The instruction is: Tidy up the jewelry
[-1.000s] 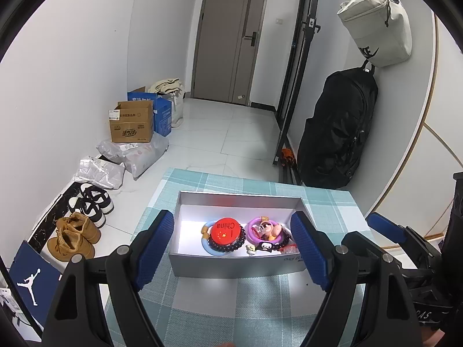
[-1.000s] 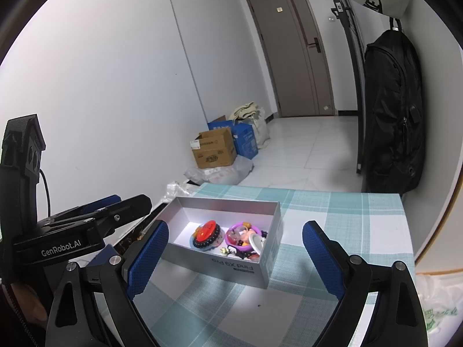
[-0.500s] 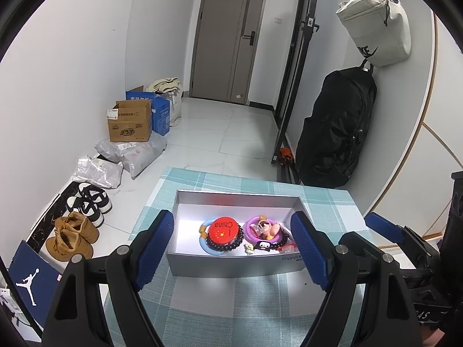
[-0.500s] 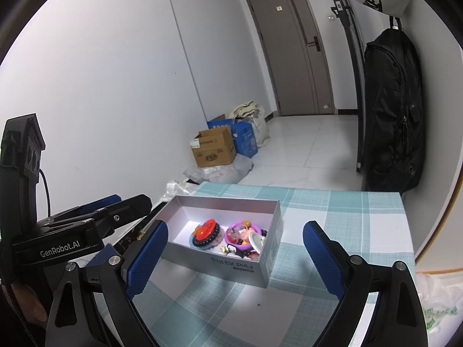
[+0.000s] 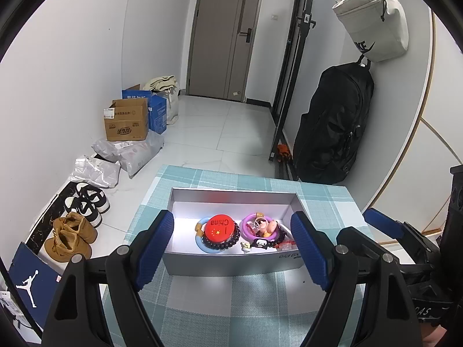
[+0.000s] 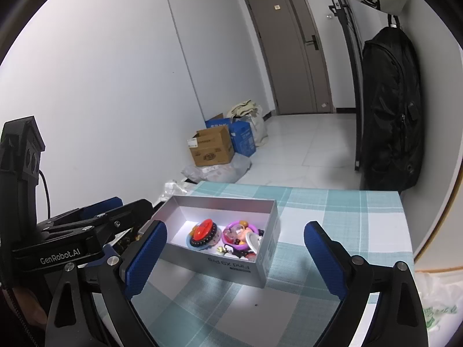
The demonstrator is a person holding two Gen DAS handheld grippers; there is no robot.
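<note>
A silver box (image 5: pixel 231 264) (image 6: pixel 231 266) stands on the teal checked tablecloth (image 5: pixel 246 312). Inside lie a red "China" badge (image 5: pixel 218 229) ringed by dark beads on a blue ring, a purple ring (image 5: pixel 249 225) with small charms, and a black charm (image 5: pixel 260 242). My left gripper (image 5: pixel 233 248) is open, held just short of the box's near wall, nothing between its blue pads. My right gripper (image 6: pixel 235 256) is open too, near the box's front corner. The left gripper's body (image 6: pixel 86 231) shows at the left of the right wrist view.
The table's far edge drops to a white tiled floor. Cardboard boxes (image 5: pixel 126 123), plastic bags and shoes (image 5: pixel 72 235) line the left wall. A black backpack (image 5: pixel 332 127) hangs at the right wall, a white bag (image 5: pixel 373 20) above it. A grey door (image 5: pixel 222 37) is shut.
</note>
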